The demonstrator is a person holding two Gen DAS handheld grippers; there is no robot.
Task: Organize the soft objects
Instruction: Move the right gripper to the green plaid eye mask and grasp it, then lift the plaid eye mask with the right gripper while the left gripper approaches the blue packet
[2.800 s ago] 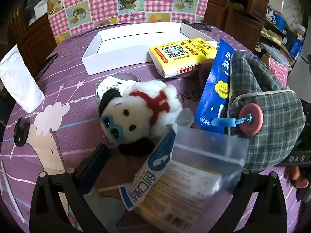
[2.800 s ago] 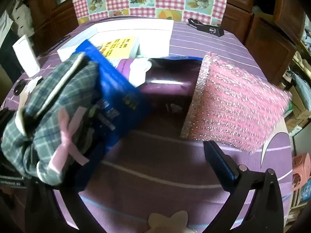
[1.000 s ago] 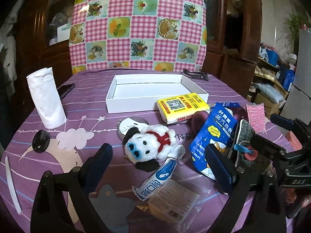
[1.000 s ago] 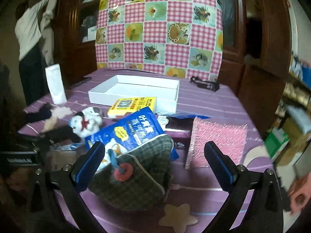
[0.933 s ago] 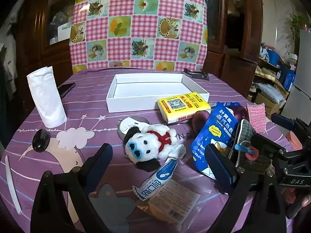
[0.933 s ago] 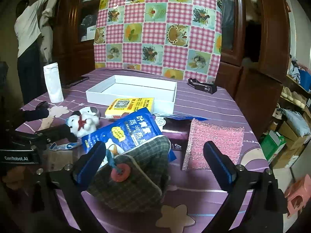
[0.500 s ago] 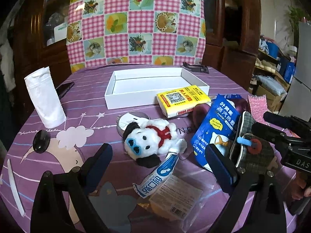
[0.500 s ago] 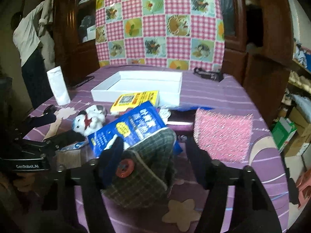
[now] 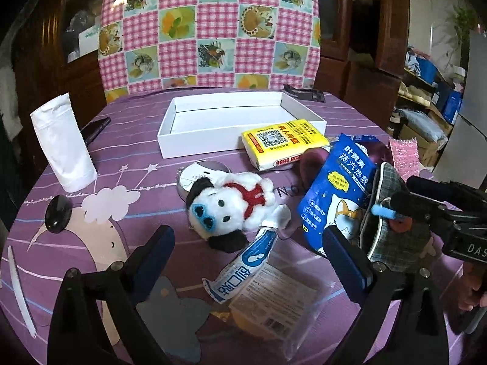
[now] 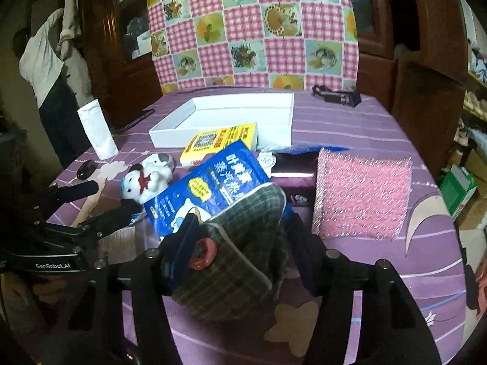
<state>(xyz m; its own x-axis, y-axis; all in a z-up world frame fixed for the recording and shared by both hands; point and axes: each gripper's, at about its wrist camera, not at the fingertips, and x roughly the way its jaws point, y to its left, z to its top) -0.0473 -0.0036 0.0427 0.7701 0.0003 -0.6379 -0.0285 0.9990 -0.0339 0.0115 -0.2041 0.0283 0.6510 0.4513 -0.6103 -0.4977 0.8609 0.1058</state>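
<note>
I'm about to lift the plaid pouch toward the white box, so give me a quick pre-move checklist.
1. Right claw around plaid pouch: ok, jaws have just been closing, pouch between them.
2. Grip firm enough to lift: cannot tell.
3. Pouch free of blue packet: not ok, they overlap.
4. White box open, room inside: ok.
5. Left claw open, holding nothing: ok.

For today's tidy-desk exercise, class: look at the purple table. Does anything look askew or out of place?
Yes. The blue packet is propped at a tilt against the plaid pouch instead of lying flat. The white box holds nothing, while the plush dog and pink sponge lie loose outside it.
</note>
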